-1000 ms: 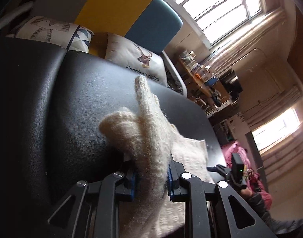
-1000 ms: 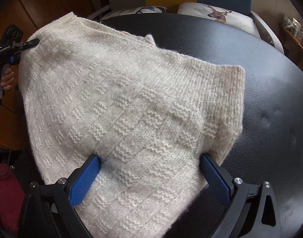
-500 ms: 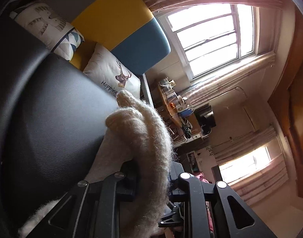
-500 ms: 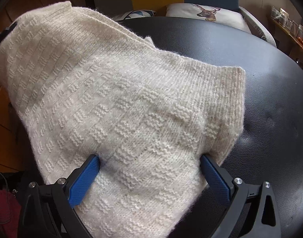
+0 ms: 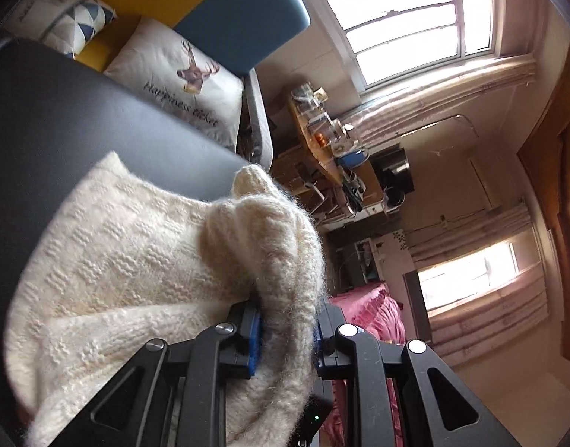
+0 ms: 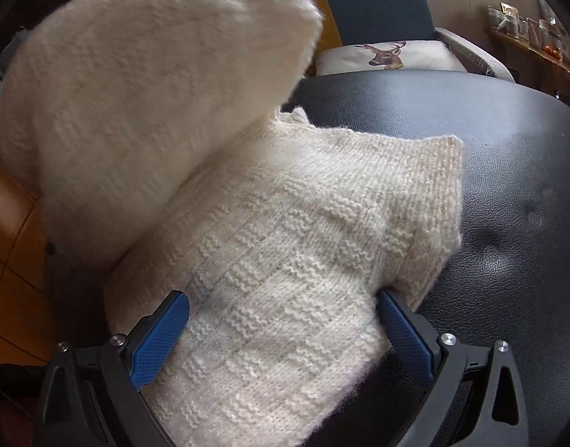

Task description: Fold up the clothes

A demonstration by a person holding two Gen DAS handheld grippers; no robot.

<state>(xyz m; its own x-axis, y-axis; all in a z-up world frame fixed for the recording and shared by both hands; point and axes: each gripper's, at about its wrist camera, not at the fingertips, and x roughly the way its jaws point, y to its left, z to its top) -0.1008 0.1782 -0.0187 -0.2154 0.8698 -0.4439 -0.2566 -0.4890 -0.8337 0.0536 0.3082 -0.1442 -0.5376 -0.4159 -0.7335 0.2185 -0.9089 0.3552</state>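
Partly blurred cream sweater [image 6: 270,231], raised fold hiding left claw [image 5: 287,329]

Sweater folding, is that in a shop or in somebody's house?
Most likely a home living room. The sweater lies on a black padded surface by a sofa with a deer cushion. There are curtained windows and a cluttered wooden desk.
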